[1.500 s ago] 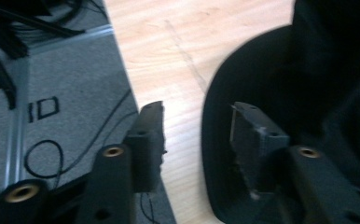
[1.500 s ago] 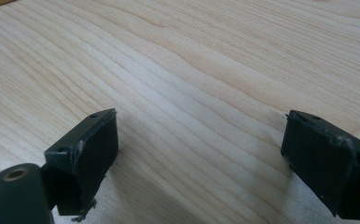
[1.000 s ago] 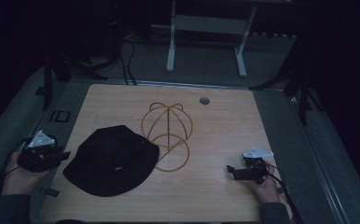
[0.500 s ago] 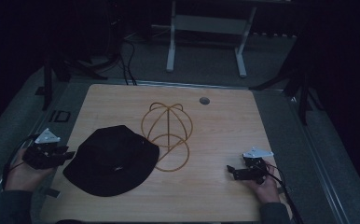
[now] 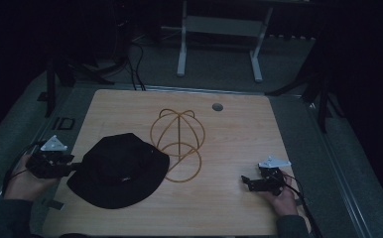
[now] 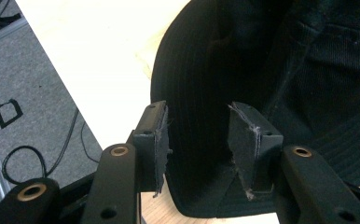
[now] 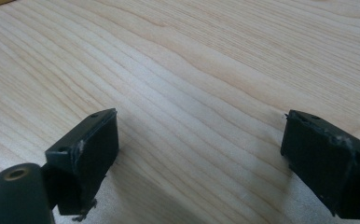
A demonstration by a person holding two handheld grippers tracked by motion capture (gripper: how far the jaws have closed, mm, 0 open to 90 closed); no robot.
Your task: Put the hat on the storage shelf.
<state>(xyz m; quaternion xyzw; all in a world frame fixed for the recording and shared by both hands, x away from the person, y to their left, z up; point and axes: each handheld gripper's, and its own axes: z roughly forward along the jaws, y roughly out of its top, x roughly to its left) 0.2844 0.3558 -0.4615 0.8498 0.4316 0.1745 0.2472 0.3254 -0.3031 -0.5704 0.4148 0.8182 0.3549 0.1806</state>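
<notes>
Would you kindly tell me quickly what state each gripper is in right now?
Left gripper: open, jaws straddling the brim of the black hat, not clamped.
Right gripper: open wide, holding nothing, over the bare table.

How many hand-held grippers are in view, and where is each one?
2. The left hand-held gripper is at the table's left edge, jaws open around the black hat's brim. The right hand-held gripper rests near the front right, jaws open over bare wood.
</notes>
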